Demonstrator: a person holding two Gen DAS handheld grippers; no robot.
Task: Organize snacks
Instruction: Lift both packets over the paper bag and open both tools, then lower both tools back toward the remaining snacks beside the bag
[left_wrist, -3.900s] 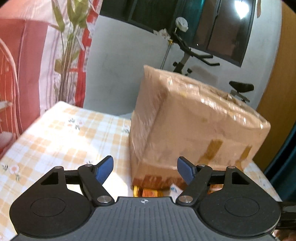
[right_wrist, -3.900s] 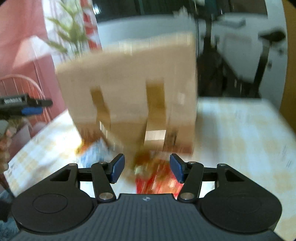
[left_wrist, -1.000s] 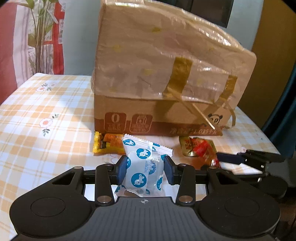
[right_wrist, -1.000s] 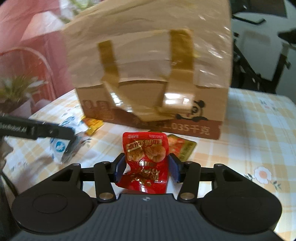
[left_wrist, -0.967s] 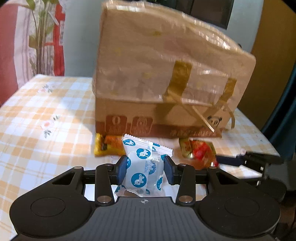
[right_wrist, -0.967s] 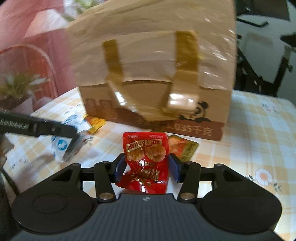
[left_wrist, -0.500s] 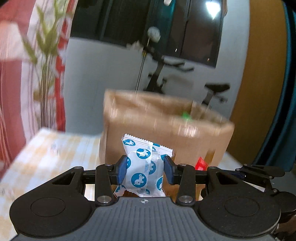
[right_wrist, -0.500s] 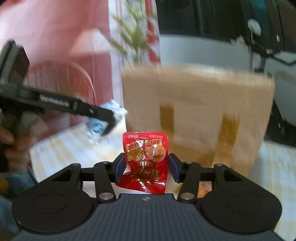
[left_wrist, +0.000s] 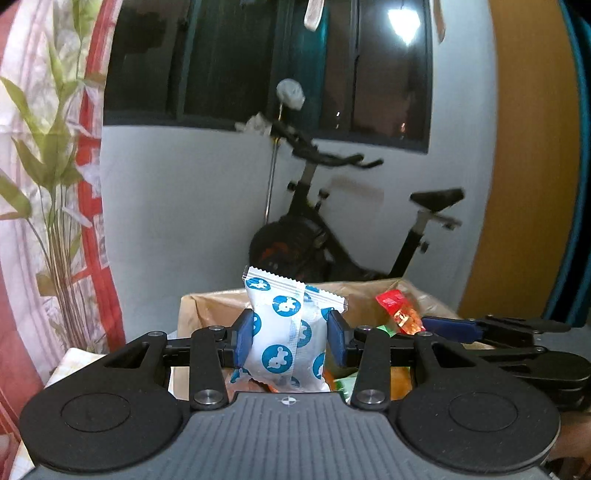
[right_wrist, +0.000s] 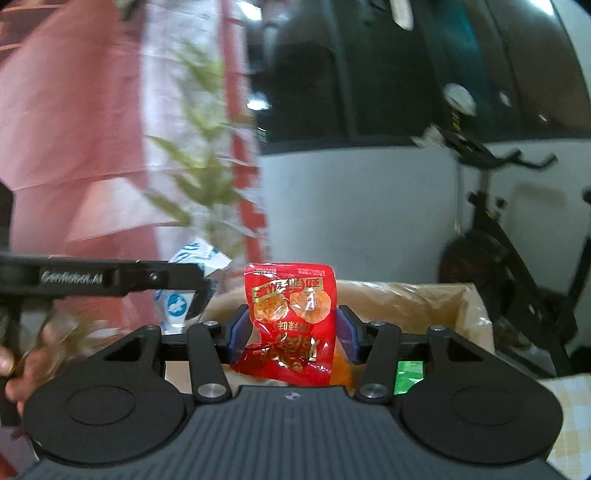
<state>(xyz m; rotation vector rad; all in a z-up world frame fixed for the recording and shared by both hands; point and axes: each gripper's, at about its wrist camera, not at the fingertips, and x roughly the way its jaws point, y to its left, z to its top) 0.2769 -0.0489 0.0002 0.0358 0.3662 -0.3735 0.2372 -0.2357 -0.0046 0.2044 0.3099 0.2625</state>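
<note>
Both raised above box (left_wrist: 207, 302) | left fingers (left_wrist: 243, 341) pinch blue-white packet (left_wrist: 286, 332) | right fingers (right_wrist: 236, 338) pinch red packet (right_wrist: 291, 317)

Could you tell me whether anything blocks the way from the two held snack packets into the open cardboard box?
Nothing visible does: the blue-and-white packet and the red packet are held just before the open brown cardboard box.

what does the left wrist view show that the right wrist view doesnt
Only the left wrist view shows the left gripper from behind, its jaws shut on the white and blue packet, and the exercise bike's seat.

Only the right wrist view shows the right gripper from behind, shut on the red snack packet, a hand on the other tool, and a corner of checked tablecloth.

Both show the open cardboard box with snacks inside, both packets, the exercise bike, the dark window and the plant.
</note>
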